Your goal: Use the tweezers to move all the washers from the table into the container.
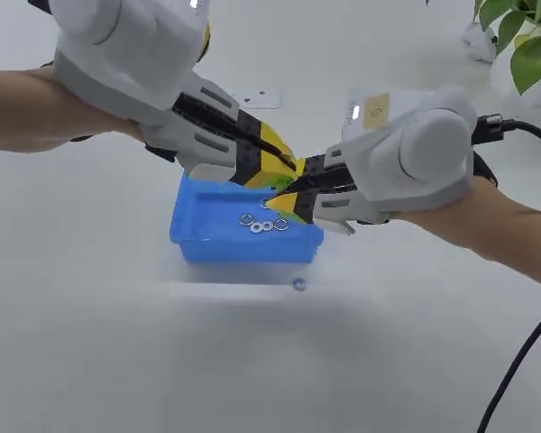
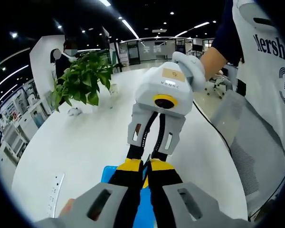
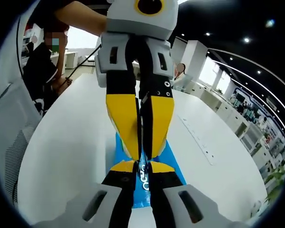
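A blue container (image 1: 218, 236) sits mid-table with several washers (image 1: 263, 225) lying in it. One more washer (image 1: 298, 285) rests on the table just in front of it. My left gripper (image 1: 284, 167) comes in from the upper left, its yellow-tipped jaws together. Coming from the right, my right gripper (image 1: 293, 200) is shut on thin dark tweezers (image 1: 278, 197) whose tips hang over the container's right part. The two grippers meet nose to nose above the container (image 3: 173, 171). In the right gripper view the washers (image 3: 143, 178) show between the jaws.
A potted plant (image 1: 527, 41) stands at the far right corner. A black cable (image 1: 523, 352) trails from the right gripper across the table's right side. A white socket plate (image 1: 261, 97) lies behind the container. A seated person (image 3: 42, 66) is beyond the table.
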The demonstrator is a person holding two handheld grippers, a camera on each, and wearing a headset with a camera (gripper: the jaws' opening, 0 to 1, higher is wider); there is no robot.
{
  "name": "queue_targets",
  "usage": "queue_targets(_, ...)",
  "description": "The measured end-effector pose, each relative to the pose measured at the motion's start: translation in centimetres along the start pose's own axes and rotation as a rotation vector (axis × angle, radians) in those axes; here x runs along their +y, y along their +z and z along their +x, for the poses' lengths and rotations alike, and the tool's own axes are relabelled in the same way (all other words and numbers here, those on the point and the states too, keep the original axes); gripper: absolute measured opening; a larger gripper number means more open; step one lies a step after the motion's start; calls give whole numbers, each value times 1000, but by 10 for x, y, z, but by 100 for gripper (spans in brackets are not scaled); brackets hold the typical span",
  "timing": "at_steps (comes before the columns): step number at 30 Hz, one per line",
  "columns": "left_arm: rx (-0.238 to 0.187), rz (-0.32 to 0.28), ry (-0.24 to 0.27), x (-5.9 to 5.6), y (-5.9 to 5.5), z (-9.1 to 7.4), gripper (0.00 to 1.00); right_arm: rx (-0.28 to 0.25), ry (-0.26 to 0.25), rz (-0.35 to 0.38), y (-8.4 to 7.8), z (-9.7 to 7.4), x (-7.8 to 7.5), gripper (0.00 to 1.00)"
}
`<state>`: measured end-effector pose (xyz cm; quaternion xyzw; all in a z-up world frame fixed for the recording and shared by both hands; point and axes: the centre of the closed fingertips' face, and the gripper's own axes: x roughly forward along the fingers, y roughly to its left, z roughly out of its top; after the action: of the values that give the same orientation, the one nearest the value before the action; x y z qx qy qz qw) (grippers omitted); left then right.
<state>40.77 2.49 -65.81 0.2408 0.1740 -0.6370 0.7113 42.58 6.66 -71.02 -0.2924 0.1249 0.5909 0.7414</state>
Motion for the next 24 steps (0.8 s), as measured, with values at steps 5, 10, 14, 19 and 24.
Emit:
queue_targets(5,-13,3,2,-16,9,-6,8,-15,5,-7,9,-12,14,11)
queue_targets(10,-15,1,-3,-28,11,-7,8,-15,17,-9,11,-19,29,11)
queue_targets(14,-13,-4,-7,-43,11,-7,8,-12,30,-10,10,-21,40,11)
queue_targets(19,-14,-19,-9,-54,9,-7,8,-11,44,-6,9,-23,53,11)
queue_targets(24,-2,-30,-14,-65,4,-4,8,-1,65,-10,5,-21,66,11)
